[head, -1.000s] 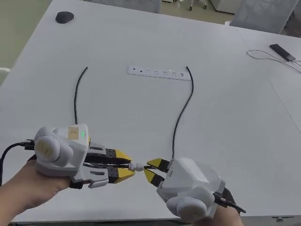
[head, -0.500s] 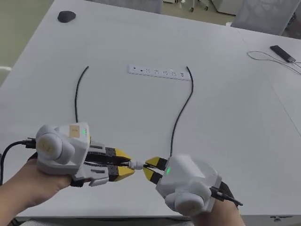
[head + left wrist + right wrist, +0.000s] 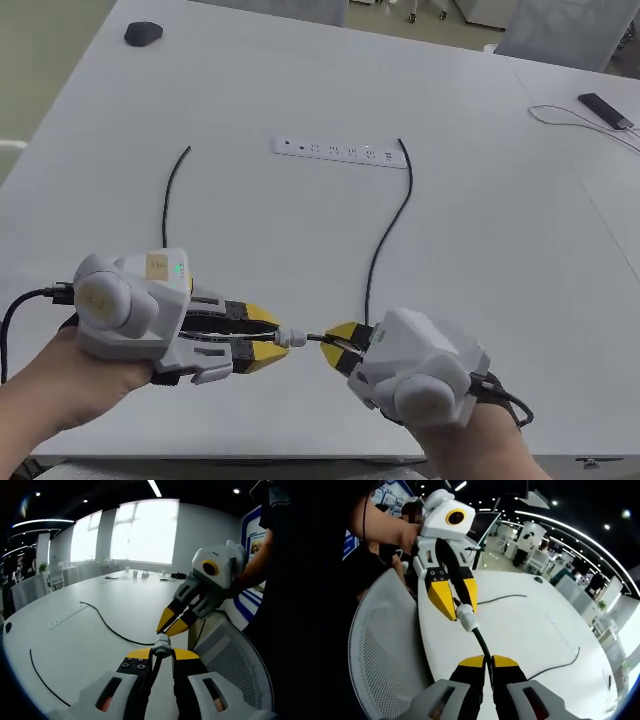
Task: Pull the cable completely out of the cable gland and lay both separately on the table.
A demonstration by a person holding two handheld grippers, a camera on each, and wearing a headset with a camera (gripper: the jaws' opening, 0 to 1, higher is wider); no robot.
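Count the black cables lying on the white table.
2. One thin black cable lies loose left of the white power strip; the other black cable runs from the strip's right end toward the right tongs.

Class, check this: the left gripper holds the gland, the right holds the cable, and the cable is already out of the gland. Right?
Wrong: in the right gripper view the cable runs into the gland, not yet out. Both grips are right.

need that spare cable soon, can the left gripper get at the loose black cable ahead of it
Probably not yet: the left gripper is shut on the cable gland. The table up to the loose black cable looks free.
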